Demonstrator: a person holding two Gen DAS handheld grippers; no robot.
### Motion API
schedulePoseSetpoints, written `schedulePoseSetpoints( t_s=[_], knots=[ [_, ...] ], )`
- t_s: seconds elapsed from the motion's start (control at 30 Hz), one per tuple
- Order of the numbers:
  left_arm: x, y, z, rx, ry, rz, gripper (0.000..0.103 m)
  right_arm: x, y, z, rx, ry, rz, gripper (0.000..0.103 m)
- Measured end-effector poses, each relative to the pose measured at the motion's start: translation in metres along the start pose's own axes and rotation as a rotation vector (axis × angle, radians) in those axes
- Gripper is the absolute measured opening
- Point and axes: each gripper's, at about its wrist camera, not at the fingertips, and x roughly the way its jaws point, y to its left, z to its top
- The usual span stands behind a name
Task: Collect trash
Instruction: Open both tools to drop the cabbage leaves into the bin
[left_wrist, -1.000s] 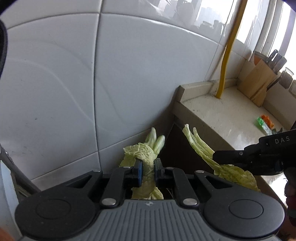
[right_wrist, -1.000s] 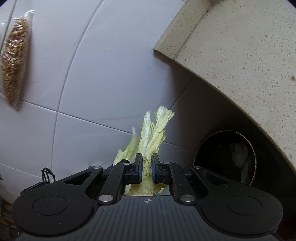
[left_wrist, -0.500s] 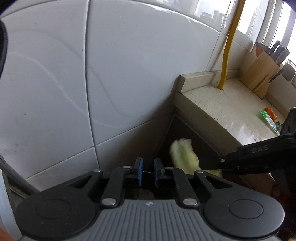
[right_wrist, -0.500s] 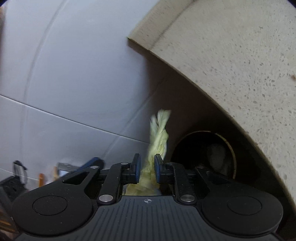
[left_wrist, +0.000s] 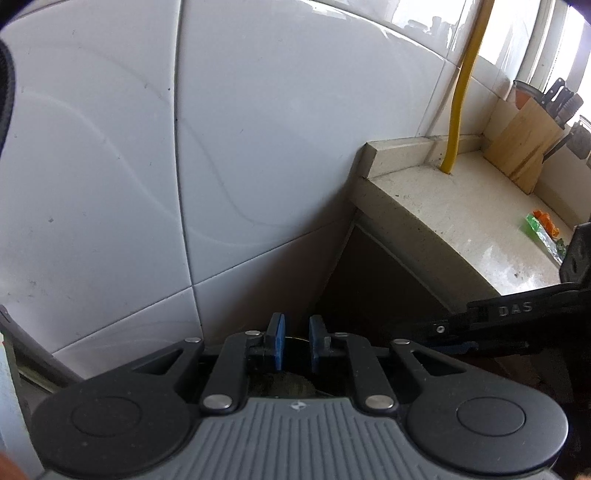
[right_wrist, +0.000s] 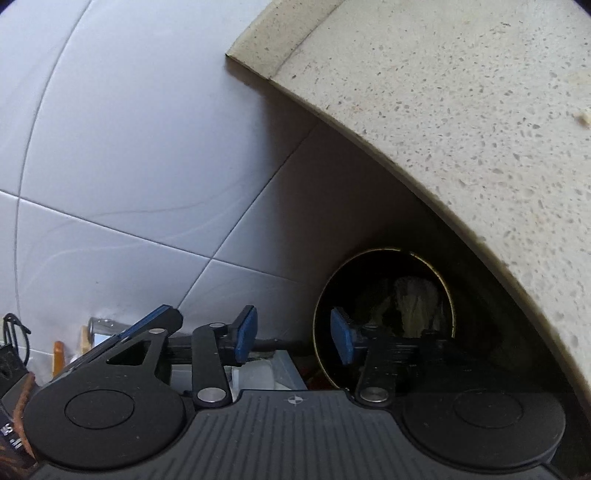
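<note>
**Both grippers empty above the dark bin**

The left gripper (left_wrist: 295, 341) sits at the lower centre of its view, its blue-padded jaws parted by a narrow gap with nothing between them. Behind it rises a glossy white tiled wall (left_wrist: 258, 147); to the right, a speckled beige stone countertop (left_wrist: 461, 221) carries a yellow pipe (left_wrist: 460, 110) standing in its back corner, a wooden knife block (left_wrist: 524, 147) at the upper right, and a small green-and-orange wrapper (left_wrist: 543, 229) near the right edge.

The right gripper (right_wrist: 291, 338) is spread wide — its blue pads stand well apart and hold nothing. Just beyond its right finger, at the lower right of the frame, opens a round black trash bin with a thin gold rim (right_wrist: 448, 295), tucked under the overhanging countertop. Inside the bin lies a pale, crumpled leafy scrap (right_wrist: 417, 302), dim in the shadow.

In the left wrist view the right gripper's black arm enters from the right edge, beside the left gripper.
</note>
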Motion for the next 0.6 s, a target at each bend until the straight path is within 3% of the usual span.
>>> schedulePoseSetpoints(
  t_s=[0.17,0.6],
  knots=[
    [0.001,0.000,0.000,0.004,0.002,0.011,0.020,-0.007,0.001,-0.006,-0.010,-0.007,-0.007,0.069],
    [0.005,-0.003,-0.003,0.039,0.004,0.023,0.027,-0.021,0.001,-0.017,0.016,-0.034,-0.018,0.076]
  ],
)
